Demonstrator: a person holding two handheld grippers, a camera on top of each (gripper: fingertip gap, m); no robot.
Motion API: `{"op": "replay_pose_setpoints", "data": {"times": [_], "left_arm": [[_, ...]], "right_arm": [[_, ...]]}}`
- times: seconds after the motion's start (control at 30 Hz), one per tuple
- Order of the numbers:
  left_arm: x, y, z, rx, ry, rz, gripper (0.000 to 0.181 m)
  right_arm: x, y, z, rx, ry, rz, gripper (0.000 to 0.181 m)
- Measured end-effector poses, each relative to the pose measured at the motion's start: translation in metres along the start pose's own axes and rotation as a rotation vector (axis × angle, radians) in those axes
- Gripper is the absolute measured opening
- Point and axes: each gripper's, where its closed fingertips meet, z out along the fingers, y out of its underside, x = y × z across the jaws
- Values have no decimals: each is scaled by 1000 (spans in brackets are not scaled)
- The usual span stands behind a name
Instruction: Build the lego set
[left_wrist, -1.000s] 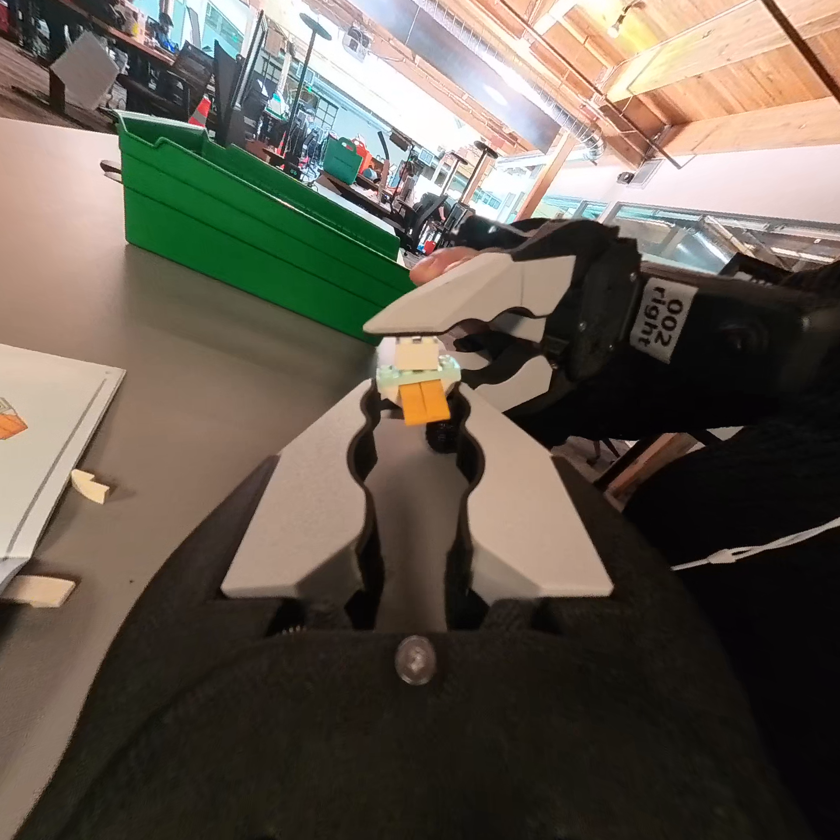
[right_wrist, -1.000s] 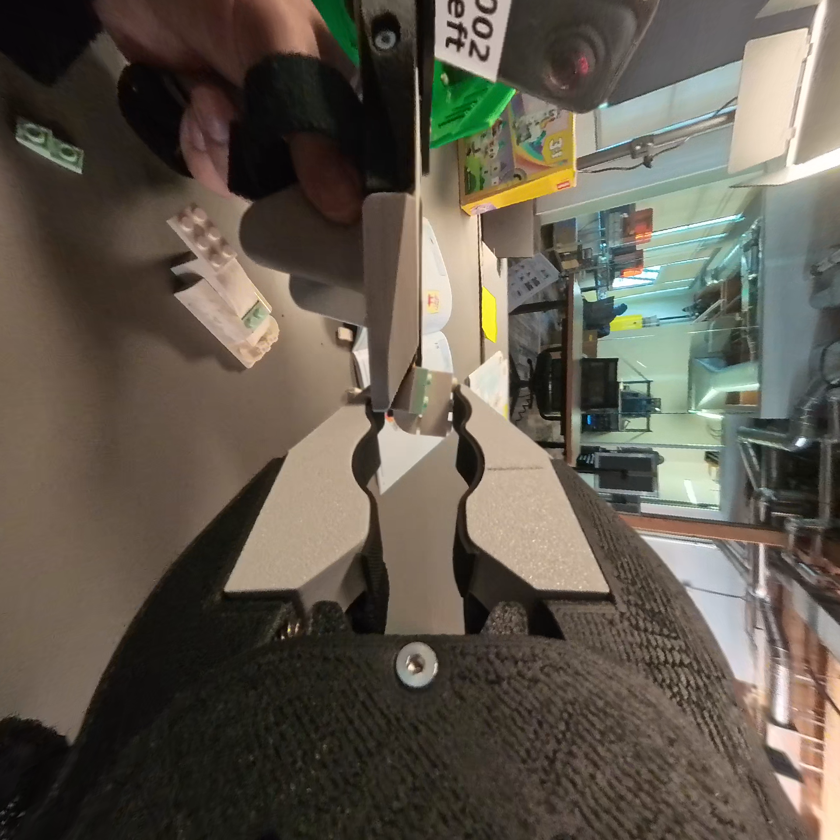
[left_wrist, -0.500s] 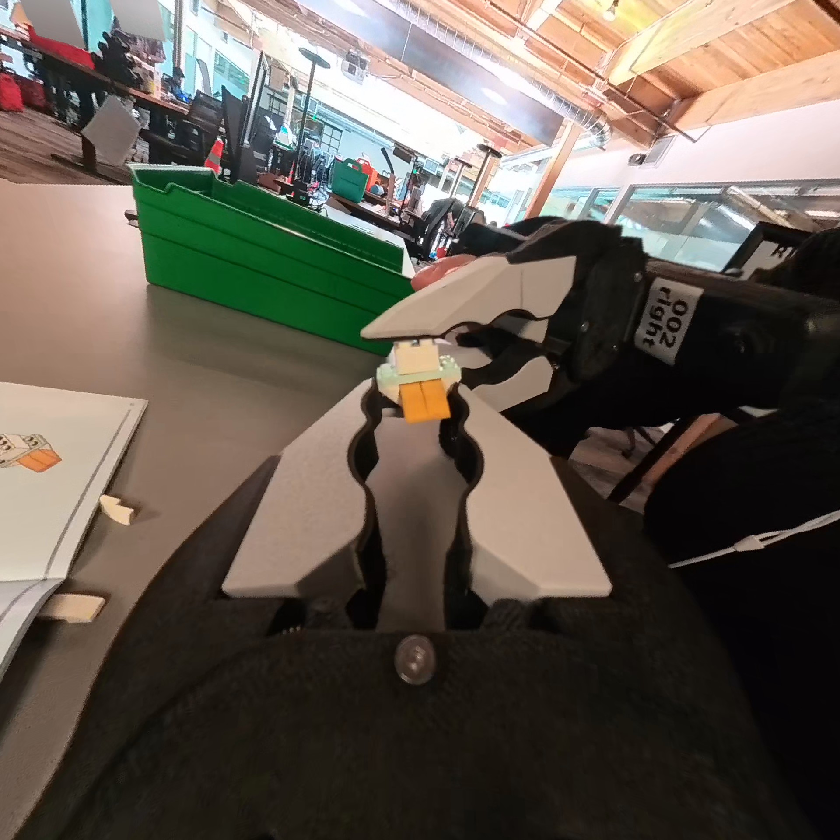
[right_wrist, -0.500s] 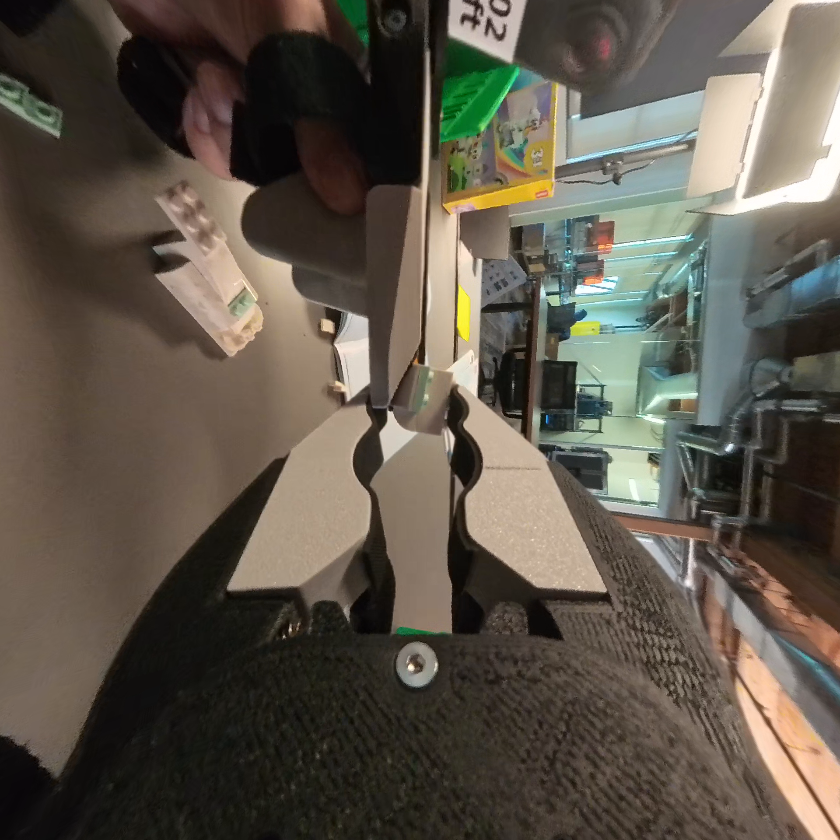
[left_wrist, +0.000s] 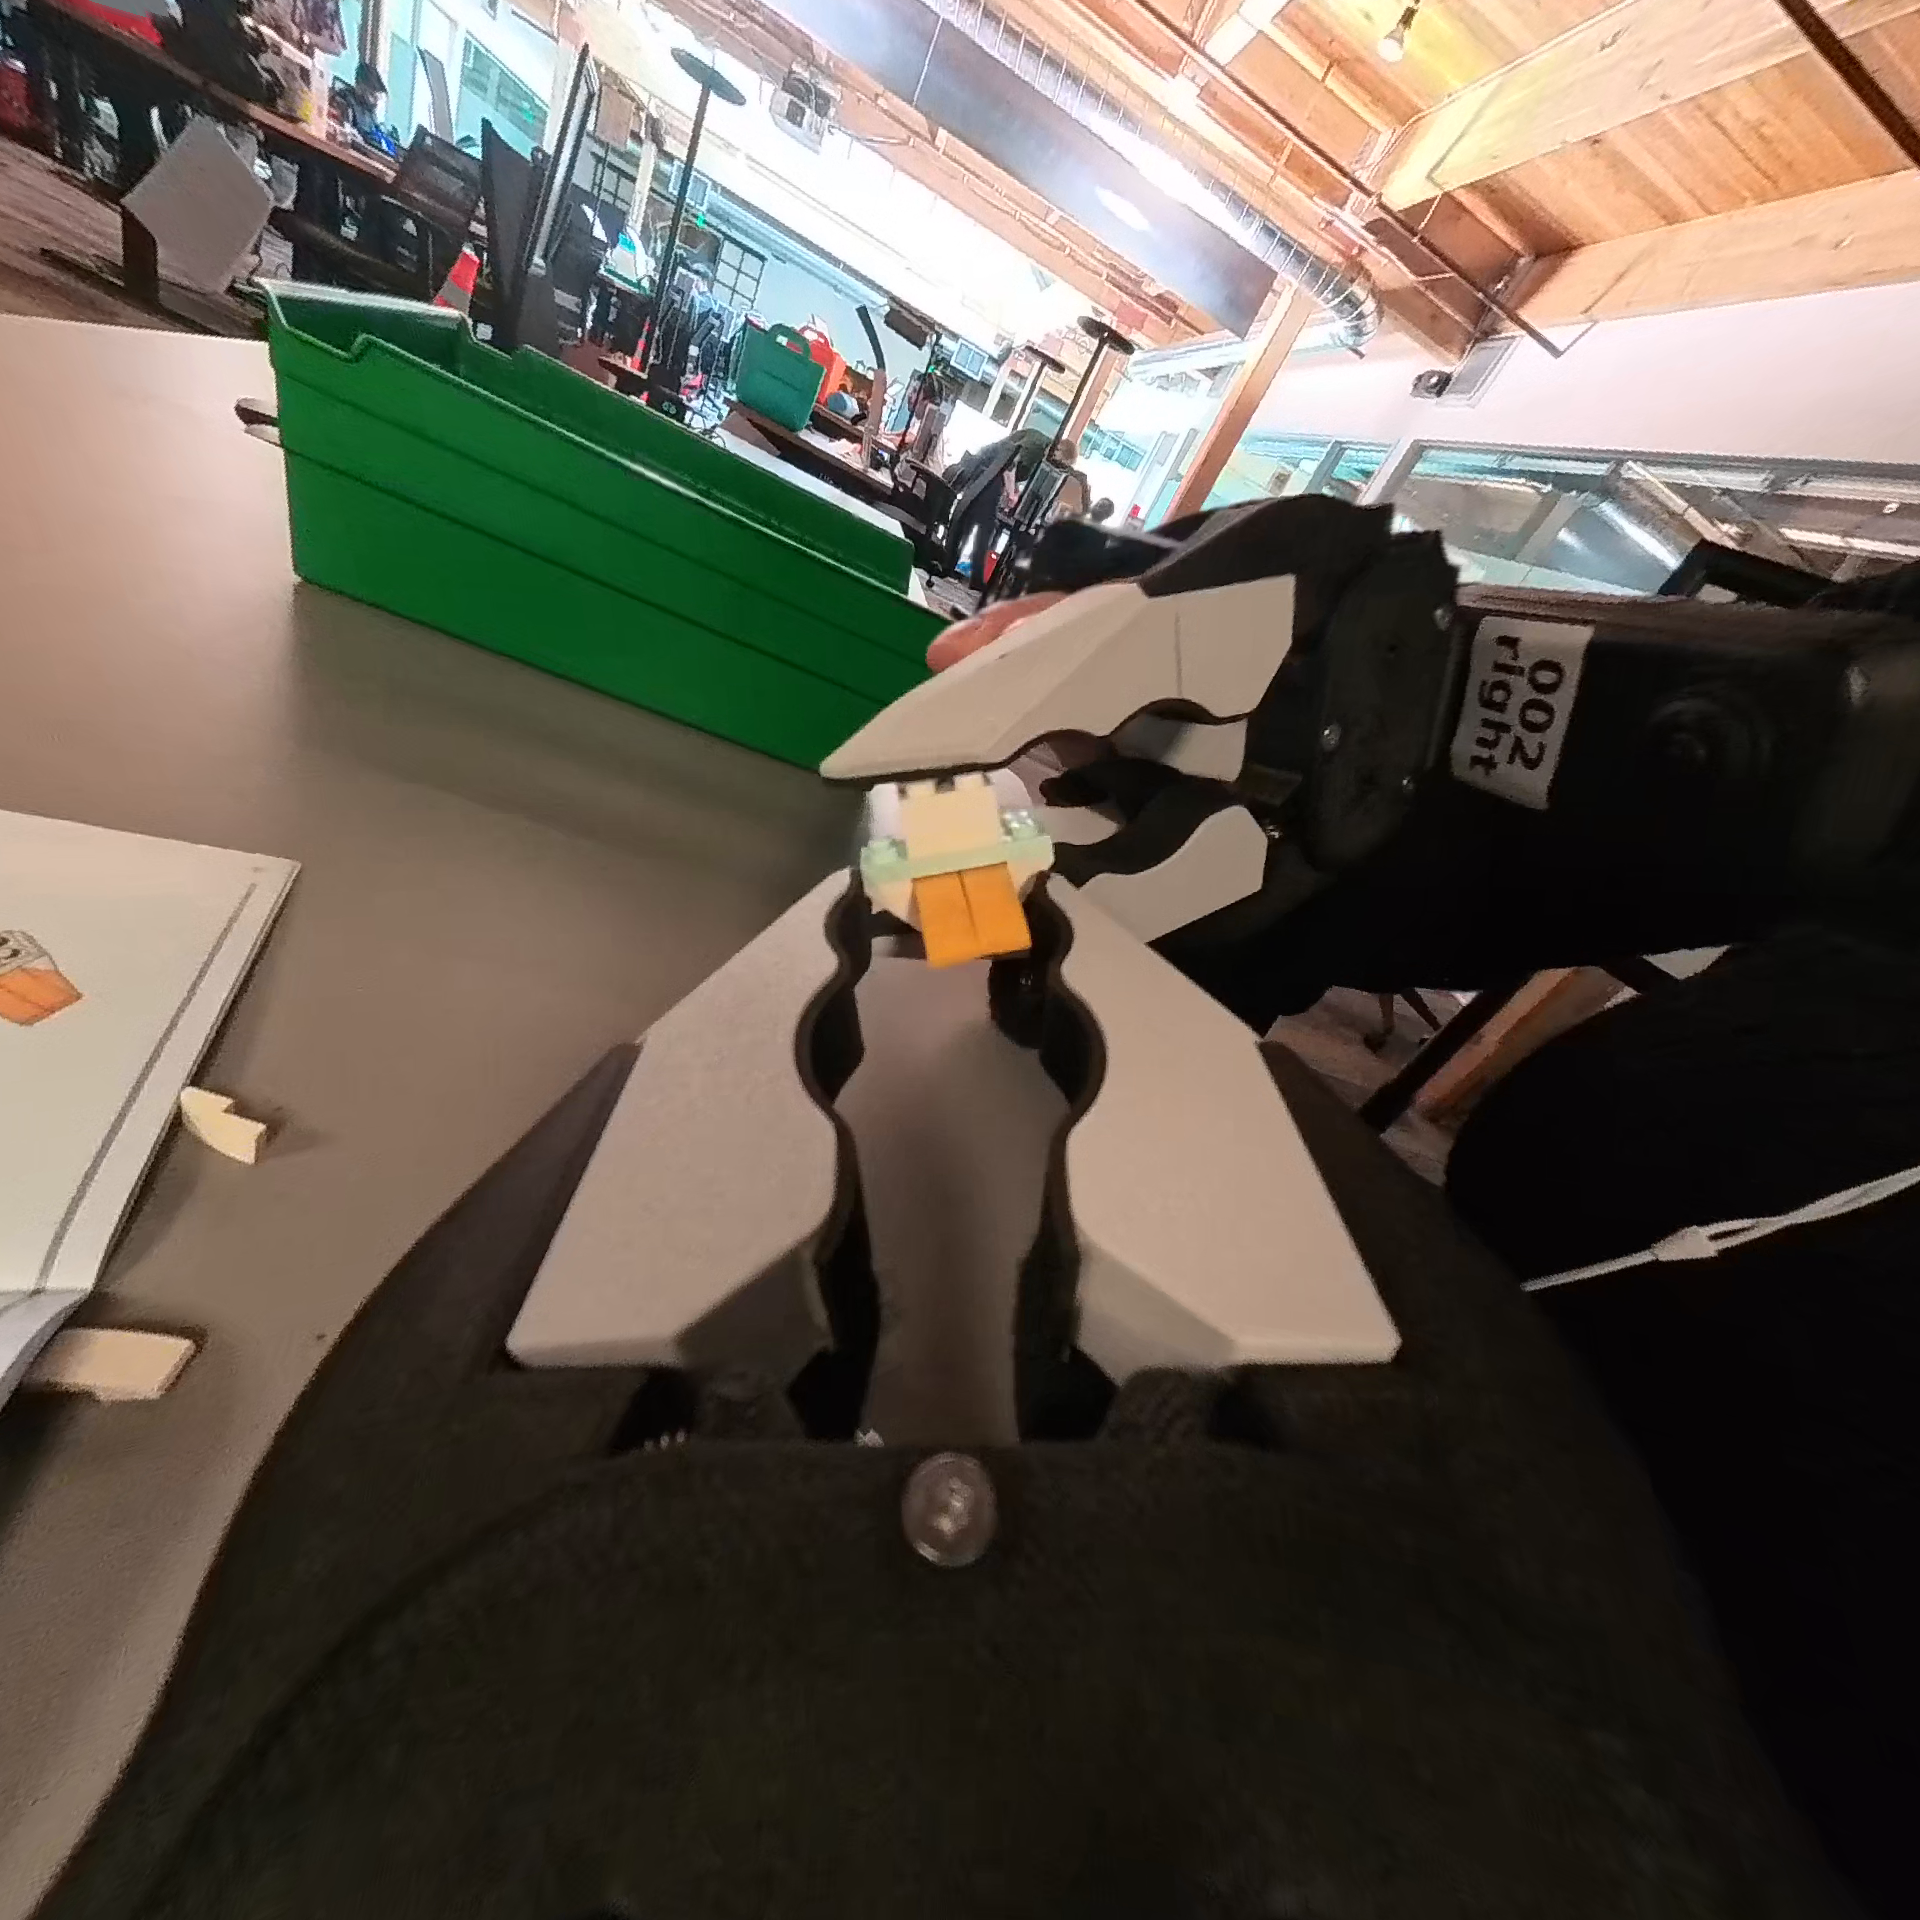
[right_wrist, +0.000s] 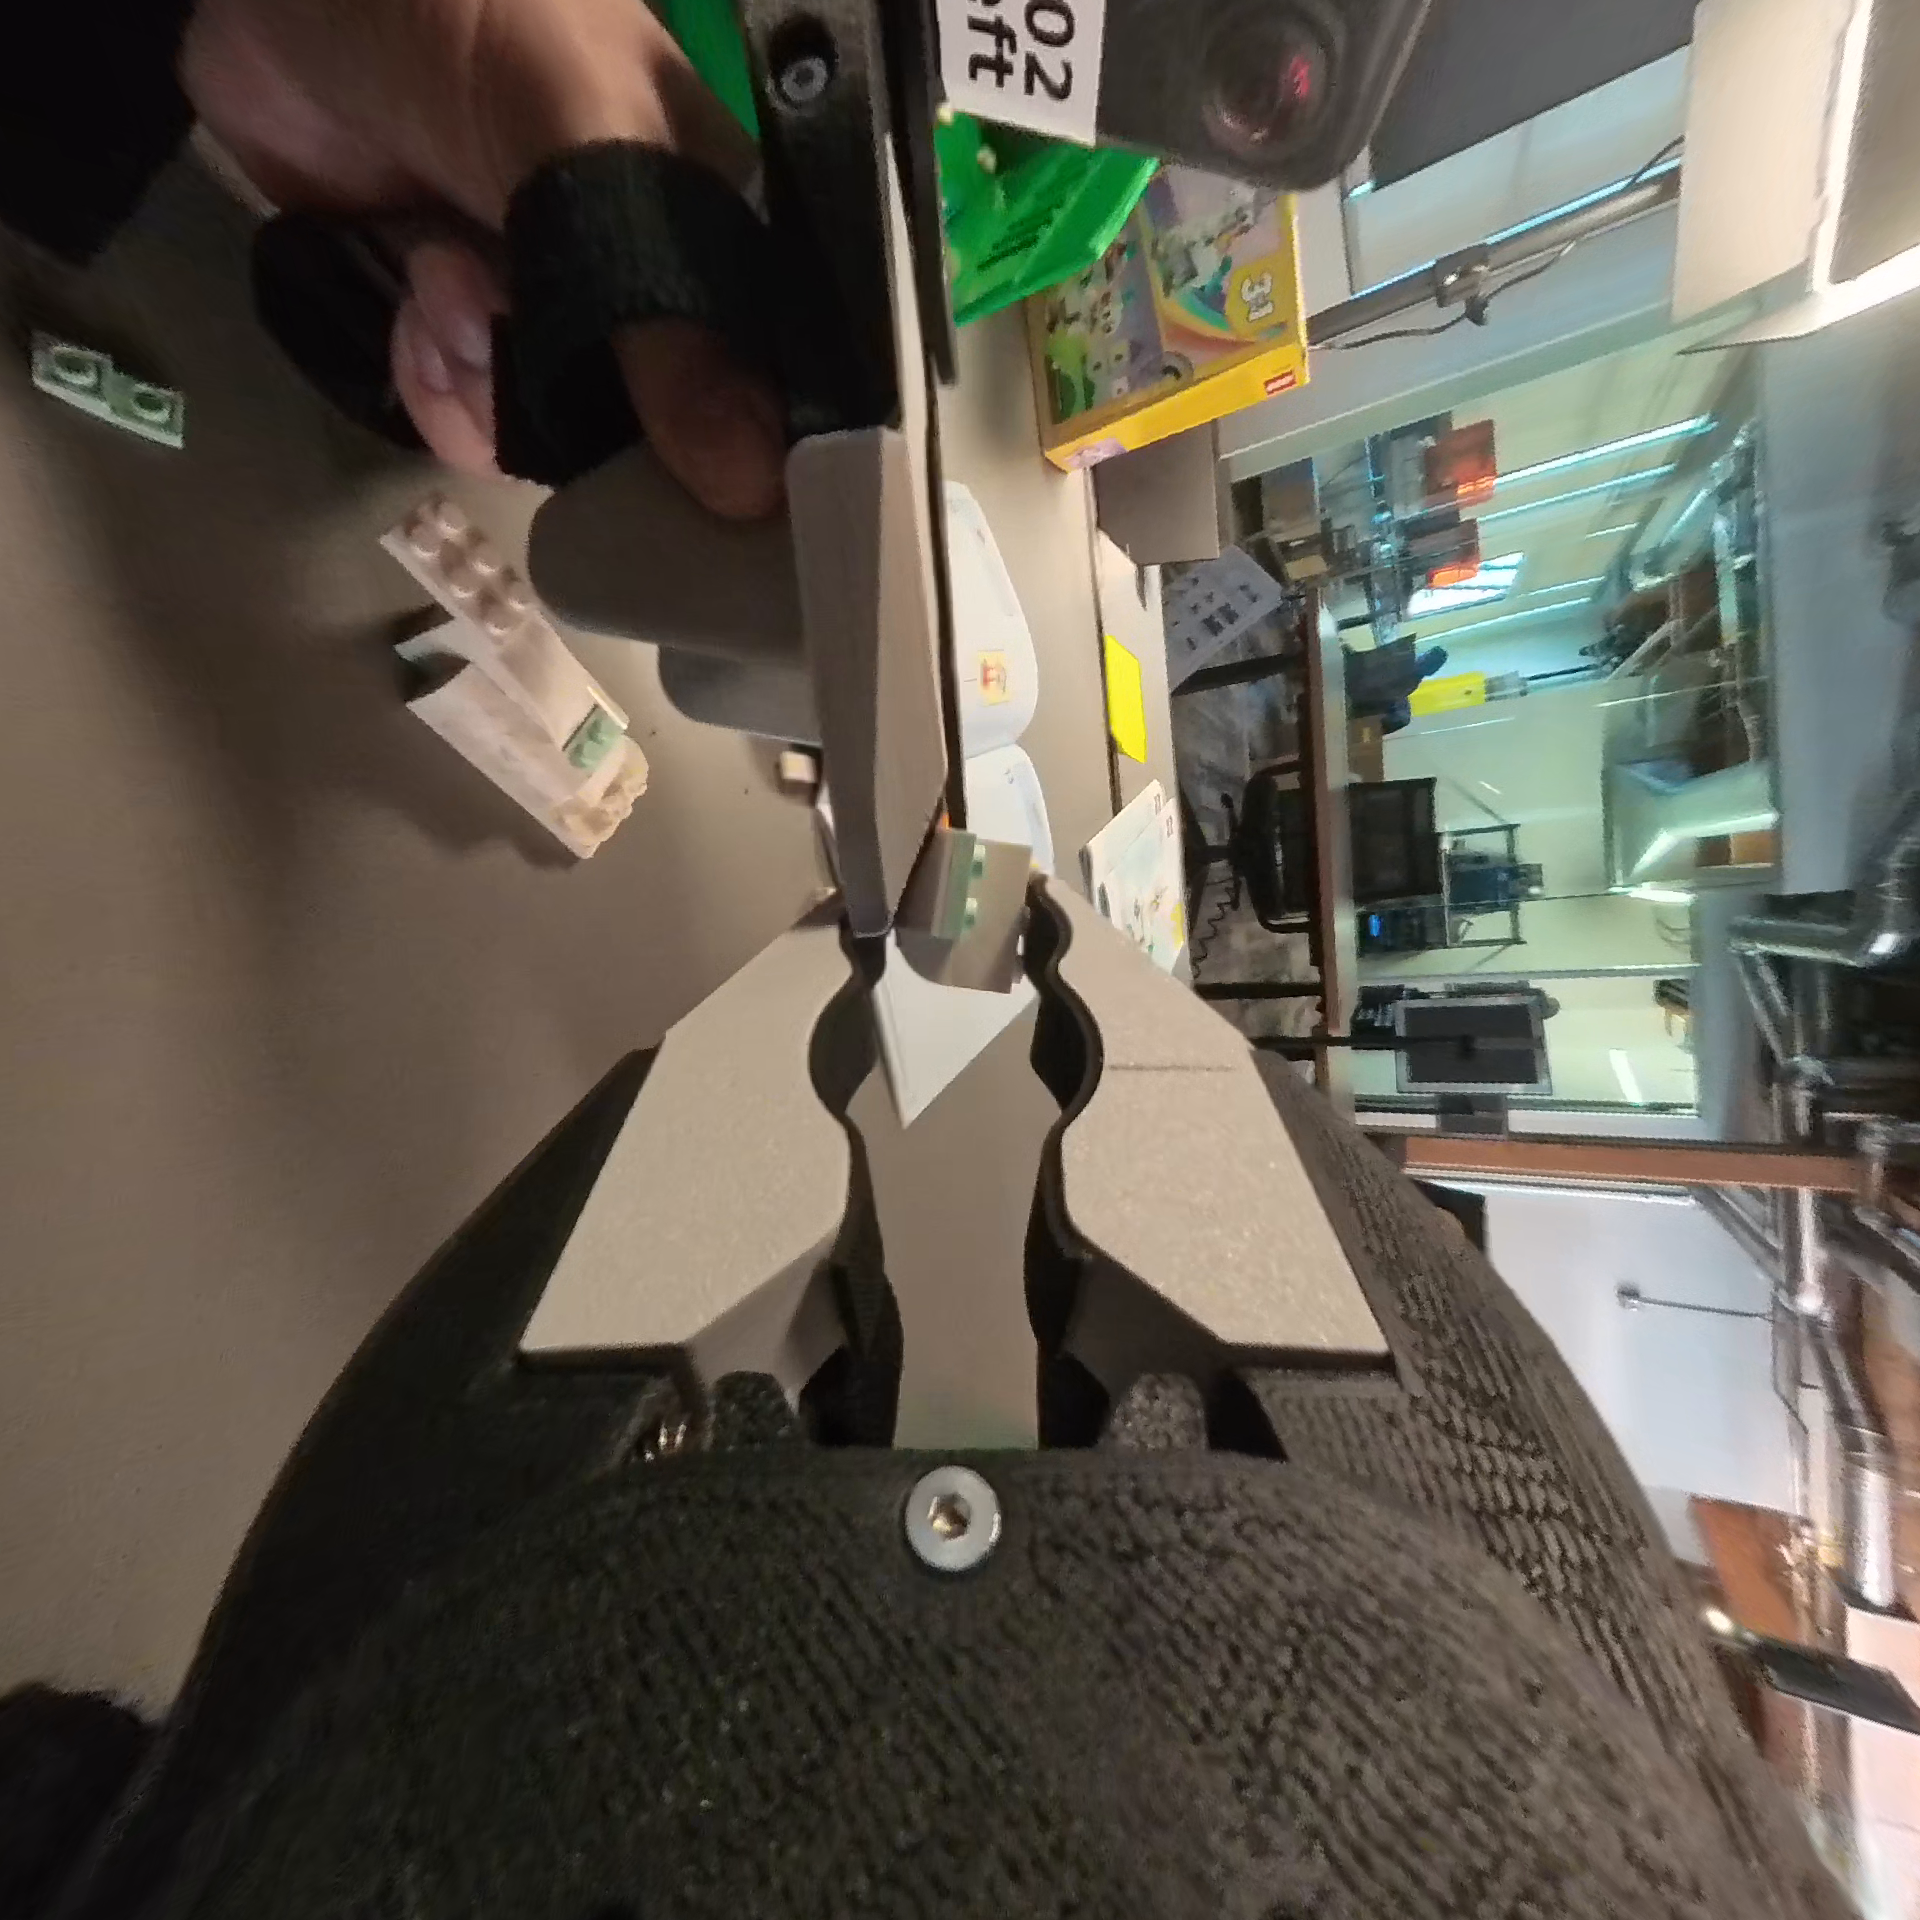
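A small lego assembly (left_wrist: 951, 868) has a cream block on top, a mint green plate and two orange tiles in front. My left gripper (left_wrist: 945, 914) is shut on its sides and holds it above the table. My right gripper (left_wrist: 966, 821) comes in from the right, one finger on top of the cream block and the other below. In the right wrist view the assembly (right_wrist: 966, 914) sits between the tips of my right gripper (right_wrist: 945, 914), and a finger of the left gripper (right_wrist: 873, 727) reaches down beside it.
A green bin (left_wrist: 582, 561) stands on the grey table behind. An instruction booklet (left_wrist: 104, 1039) and two cream pieces (left_wrist: 223, 1127) lie at the left. A white lego build (right_wrist: 520, 686), a green plate (right_wrist: 104, 395) and the set's box (right_wrist: 1174, 312) also lie on the table. Both grippers' tips are close together, under 4 cm apart. The green plate (right_wrist: 104, 395) is about equally far from each gripper, around 15 cm.
Both grippers stay clamped on the assembly. The pair has tilted and shifted slightly, so the background has moved in both views.
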Motion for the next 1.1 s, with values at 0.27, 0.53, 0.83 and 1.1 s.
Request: {"op": "replay_pose_setpoints", "data": {"times": [0.27, 0.53, 0.83, 1.1], "left_arm": [[-24, 8, -5, -87, -166, 37, 44], [-27, 19, -2, -151, -174, 32, 28], [-16, 17, -3, -177, -134, 173, 16], [1, 28, -1, -245, -69, 397, 16]], "right_arm": [[-16, 41, 11, -87, -48, 5, 27], [-14, 34, 6, -20, 43, -181, 27], [-24, 29, 0, 54, -86, -148, 56], [-27, 0, -35, 270, -675, 628, 65]]}}
